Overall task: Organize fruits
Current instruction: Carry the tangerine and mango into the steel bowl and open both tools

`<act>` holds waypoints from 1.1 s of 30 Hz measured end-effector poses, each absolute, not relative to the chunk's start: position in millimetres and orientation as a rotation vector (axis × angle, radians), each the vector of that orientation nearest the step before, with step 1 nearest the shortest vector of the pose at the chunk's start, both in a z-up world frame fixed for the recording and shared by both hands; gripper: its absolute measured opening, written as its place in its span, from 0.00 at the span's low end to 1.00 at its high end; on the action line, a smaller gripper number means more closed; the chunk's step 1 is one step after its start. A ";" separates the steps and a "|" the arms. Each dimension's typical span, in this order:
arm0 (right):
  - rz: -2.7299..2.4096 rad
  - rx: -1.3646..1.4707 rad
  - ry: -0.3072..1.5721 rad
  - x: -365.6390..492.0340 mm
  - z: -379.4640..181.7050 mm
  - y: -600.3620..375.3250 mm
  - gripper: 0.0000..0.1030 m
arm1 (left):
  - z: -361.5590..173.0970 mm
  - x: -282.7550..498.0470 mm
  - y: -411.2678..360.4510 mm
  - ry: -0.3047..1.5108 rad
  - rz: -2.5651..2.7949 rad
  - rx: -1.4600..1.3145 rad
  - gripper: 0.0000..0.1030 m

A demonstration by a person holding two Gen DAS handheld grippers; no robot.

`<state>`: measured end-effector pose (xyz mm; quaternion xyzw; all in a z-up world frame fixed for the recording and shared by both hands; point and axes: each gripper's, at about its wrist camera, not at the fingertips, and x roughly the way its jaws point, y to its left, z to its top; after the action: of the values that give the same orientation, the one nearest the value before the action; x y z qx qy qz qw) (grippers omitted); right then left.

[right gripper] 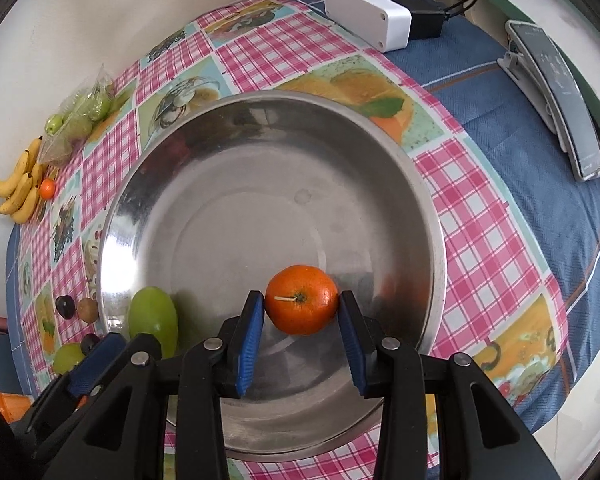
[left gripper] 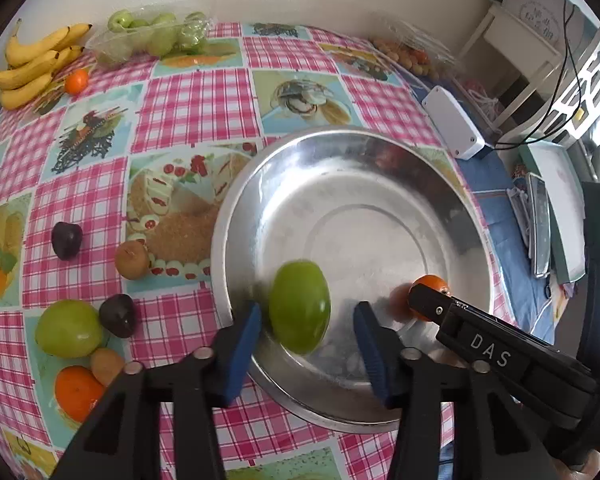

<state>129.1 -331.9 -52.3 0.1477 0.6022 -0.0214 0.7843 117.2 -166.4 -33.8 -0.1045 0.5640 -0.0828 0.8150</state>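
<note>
A large steel bowl [left gripper: 380, 160] sits on the checked tablecloth; it also shows in the right wrist view [right gripper: 260, 128]. My left gripper [left gripper: 306, 320] is open over the bowl's near rim, with a blurred green apple [left gripper: 299, 307] between its fingers, apart from both pads. That apple shows in the right wrist view [right gripper: 154, 320] at the bowl's left edge. My right gripper [right gripper: 302, 308] holds a small orange [right gripper: 302, 305] between its blue pads, low inside the bowl. The orange also shows in the left wrist view [left gripper: 434, 283].
Loose fruit lies left of the bowl: a green apple [left gripper: 69, 328], an orange [left gripper: 78, 392], two dark plums [left gripper: 118, 316], brown fruits [left gripper: 132, 260]. Bananas [left gripper: 32, 64], a small orange [left gripper: 76, 81] and a bag of green fruit [left gripper: 156, 36] lie at the back. A white box [left gripper: 454, 122] sits right.
</note>
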 end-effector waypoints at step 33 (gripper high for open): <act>0.030 0.157 1.240 132.7 -44.1 -310.8 0.96 | -19.4 102.1 -50.3 1.101 0.330 -0.295 1.00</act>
<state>132.7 -310.8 -44.1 0.0736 0.5804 0.0139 0.8109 102.1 -50.3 -19.4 -0.1390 0.5189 0.1553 0.8291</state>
